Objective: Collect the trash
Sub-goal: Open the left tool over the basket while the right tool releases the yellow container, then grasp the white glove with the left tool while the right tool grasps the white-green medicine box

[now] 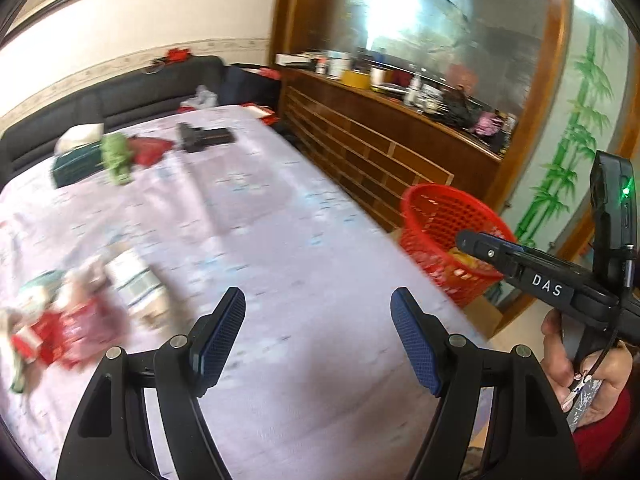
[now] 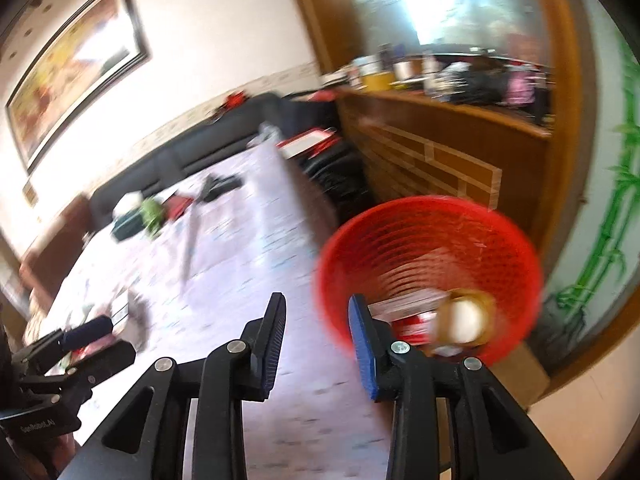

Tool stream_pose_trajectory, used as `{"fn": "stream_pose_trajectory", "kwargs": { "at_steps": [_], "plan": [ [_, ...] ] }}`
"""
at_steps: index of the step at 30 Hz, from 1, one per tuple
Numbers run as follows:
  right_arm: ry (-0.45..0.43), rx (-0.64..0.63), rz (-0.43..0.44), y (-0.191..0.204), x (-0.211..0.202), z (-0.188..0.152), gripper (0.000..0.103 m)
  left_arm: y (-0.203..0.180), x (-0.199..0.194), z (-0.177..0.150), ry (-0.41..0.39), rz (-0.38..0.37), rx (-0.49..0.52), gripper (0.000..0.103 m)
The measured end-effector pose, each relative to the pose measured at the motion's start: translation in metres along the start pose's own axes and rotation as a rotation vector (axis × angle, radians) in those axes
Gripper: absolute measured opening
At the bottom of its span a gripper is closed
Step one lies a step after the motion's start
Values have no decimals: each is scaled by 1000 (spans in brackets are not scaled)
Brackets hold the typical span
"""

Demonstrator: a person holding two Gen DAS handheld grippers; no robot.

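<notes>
My left gripper (image 1: 318,294) hangs open over the pale cloth-covered table (image 1: 280,220), nothing between its blue pads. A blurred pile of wrappers and cartons (image 1: 80,312) lies just left of it. The red mesh basket (image 1: 436,212) stands off the table's right edge. My right gripper (image 2: 317,298) is open and empty at the table's edge, right beside the basket (image 2: 400,232). Inside the basket lie a blurred tan-and-white object (image 2: 464,316) and red-and-white packaging (image 2: 404,308). The left gripper (image 2: 108,340) shows at the lower left of the right wrist view.
At the table's far end are a dark green tissue box (image 1: 76,164), a green crumpled thing (image 1: 116,156), a red packet (image 1: 150,148) and a black object (image 1: 204,136). A dark sofa (image 1: 120,92) runs behind; a cluttered wooden sideboard (image 1: 360,140) stands right.
</notes>
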State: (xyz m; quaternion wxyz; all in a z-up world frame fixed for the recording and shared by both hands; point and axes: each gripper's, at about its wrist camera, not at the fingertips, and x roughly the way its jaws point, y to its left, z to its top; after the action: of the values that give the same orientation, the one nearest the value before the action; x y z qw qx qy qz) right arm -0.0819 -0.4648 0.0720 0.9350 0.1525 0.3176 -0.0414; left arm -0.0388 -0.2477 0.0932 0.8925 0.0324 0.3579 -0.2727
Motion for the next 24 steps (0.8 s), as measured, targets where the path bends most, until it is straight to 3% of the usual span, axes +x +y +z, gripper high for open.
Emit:
{"fn": "stream_pose_trajectory", "kwargs": {
  "at_steps": [11, 16, 19, 24],
  "plan": [
    [117, -164, 125, 110, 39, -22, 39, 119, -71, -34, -61, 179, -189, 74],
    [148, -209, 162, 144, 52, -26, 39, 189, -99, -46, -74, 333, -316, 74],
    [158, -223, 178, 156, 57, -27, 40, 231, -101, -53, -63, 386, -410, 74],
    [174, -244, 189, 165, 61, -29, 41, 293, -78, -62, -3, 414, -545, 74]
  ]
}}
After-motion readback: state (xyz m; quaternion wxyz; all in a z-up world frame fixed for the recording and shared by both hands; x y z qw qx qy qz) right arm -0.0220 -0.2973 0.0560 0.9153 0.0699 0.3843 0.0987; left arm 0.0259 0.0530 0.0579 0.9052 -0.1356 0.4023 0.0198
